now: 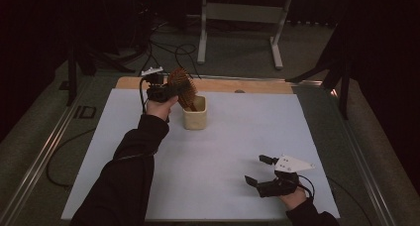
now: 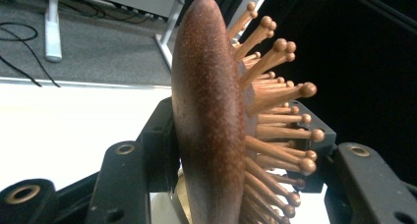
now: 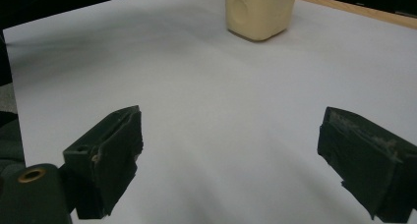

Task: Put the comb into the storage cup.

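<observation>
A brown wooden hairbrush [image 1: 181, 84] with ball-tipped wooden bristles stands tilted, its handle down inside a cream cup [image 1: 194, 118] at the back middle of the white sheet. My left gripper [image 1: 176, 91] reaches in from the left and is shut on the brush head. In the left gripper view one pad lies against the smooth back of the brush [image 2: 209, 126] and the other meets the bristle tips. My right gripper [image 1: 254, 168] rests low near the front right of the sheet, open and holding nothing. Its jaws [image 3: 231, 155] point toward the cup [image 3: 259, 10].
A white sheet [image 1: 223, 151] covers the table, with a strip of bare wood [image 1: 247, 85] along the back edge. Metal rails run along both sides. Beyond the table stand a white frame [image 1: 203, 37] and loose black cables [image 1: 173, 50] on the floor.
</observation>
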`<state>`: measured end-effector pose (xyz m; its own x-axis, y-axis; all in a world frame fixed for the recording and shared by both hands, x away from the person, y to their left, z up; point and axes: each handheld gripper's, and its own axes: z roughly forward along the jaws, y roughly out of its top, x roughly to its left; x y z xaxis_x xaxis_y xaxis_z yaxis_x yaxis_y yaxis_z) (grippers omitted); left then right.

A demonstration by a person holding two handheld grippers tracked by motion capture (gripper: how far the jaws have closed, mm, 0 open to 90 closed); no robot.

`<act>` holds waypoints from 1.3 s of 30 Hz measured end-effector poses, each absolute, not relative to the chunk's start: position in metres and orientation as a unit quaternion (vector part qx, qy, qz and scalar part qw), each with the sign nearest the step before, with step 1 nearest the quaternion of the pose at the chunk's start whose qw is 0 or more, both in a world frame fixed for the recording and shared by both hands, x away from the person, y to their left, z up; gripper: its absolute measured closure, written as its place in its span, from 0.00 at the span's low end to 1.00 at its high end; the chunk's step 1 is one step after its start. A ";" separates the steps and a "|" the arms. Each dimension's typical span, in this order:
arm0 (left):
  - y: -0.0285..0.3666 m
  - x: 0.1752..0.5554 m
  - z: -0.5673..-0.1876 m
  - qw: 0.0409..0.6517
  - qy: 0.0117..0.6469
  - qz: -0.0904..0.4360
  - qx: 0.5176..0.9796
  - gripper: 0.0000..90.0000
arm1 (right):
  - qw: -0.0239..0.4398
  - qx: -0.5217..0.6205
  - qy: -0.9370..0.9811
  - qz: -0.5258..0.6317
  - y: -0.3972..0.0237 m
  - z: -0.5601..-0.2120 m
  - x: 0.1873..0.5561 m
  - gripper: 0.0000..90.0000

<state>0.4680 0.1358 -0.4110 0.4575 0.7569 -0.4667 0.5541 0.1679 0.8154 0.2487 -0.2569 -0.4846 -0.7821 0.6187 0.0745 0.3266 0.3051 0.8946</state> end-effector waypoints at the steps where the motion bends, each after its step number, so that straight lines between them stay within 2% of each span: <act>1: 0.136 0.468 -0.411 0.566 0.513 0.090 0.639 0.52 | 0.143 0.297 0.795 0.509 -0.257 -0.485 0.249 0.11; 7: 0.136 0.469 -0.411 0.562 0.509 0.085 0.646 0.46 | 0.142 0.296 0.796 0.508 -0.257 -0.485 0.249 0.11; 11: 0.137 0.470 -0.410 0.559 0.511 0.090 0.647 0.35 | 0.142 0.296 0.797 0.507 -0.257 -0.485 0.249 0.11; 12: 0.139 0.470 -0.410 0.566 0.493 0.077 0.656 0.28 | 0.143 0.296 0.796 0.508 -0.257 -0.485 0.249 0.11; 17: 0.138 0.468 -0.408 0.566 0.487 0.081 0.660 0.16 | 0.143 0.296 0.796 0.508 -0.257 -0.485 0.249 0.11; 21: 0.136 0.467 -0.406 0.553 0.481 0.085 0.675 0.01 | 0.144 0.297 0.796 0.508 -0.257 -0.484 0.249 0.11; 39: 0.144 0.460 -0.393 0.531 0.454 0.109 0.707 0.00 | 0.144 0.298 0.795 0.509 -0.257 -0.484 0.249 0.11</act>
<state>0.4597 0.1437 -0.3932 0.5649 0.7569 -0.3288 0.5262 -0.0234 0.8501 0.2485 -0.2571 -0.4837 -0.7808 0.6205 0.0736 0.3265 0.3046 0.8948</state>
